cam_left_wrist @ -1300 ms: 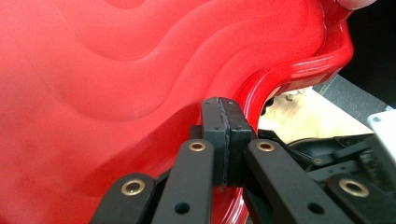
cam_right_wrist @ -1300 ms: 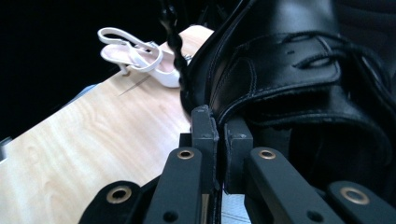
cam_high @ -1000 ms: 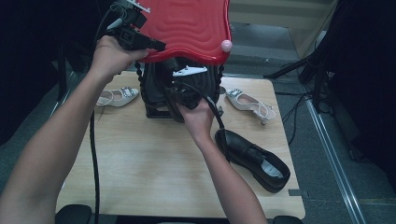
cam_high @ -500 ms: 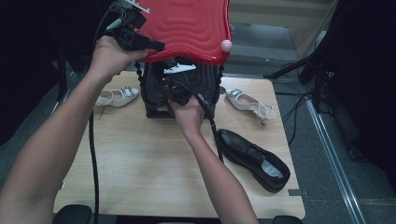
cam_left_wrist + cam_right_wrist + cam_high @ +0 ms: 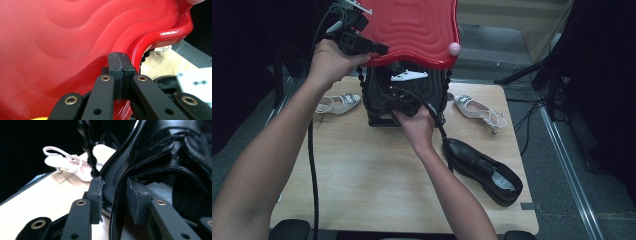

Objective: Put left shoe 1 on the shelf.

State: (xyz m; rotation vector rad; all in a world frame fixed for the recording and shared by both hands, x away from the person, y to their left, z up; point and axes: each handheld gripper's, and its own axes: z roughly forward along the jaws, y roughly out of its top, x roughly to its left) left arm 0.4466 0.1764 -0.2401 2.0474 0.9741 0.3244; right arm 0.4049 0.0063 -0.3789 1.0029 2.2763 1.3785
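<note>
Bag (image 5: 404, 97): black, glossy, standing upright at the far middle of the wooden table (image 5: 362, 180); its mouth was uncovered, with a black shoe inside, the dark leather and laces seen in the right gripper view.
Red lid (image 5: 412, 25): a shiny red flap with a wavy ribbed surface and a thick rounded rim, raised above the bag and tipped back; a pale pink knob (image 5: 454, 48) sat at its front corner.
Left gripper (image 5: 362, 46): jaws pressed together on the rim of the red lid (image 5: 75, 37), holding it up.
Right gripper (image 5: 113, 195): jaws spread, one on each side of the bag's black edge (image 5: 120, 185), not pinching it; the hand (image 5: 417, 125) was at the bag's front.
Beaded strap (image 5: 87, 147): black, hanging beside the bag.
Black shoe (image 5: 484, 170): a second one, lying on the table right of the bag, near the front edge.
Pale heeled shoes: one left of the bag (image 5: 337, 103), one right (image 5: 477, 111), both on the table.
Writing: none could be read.
</note>
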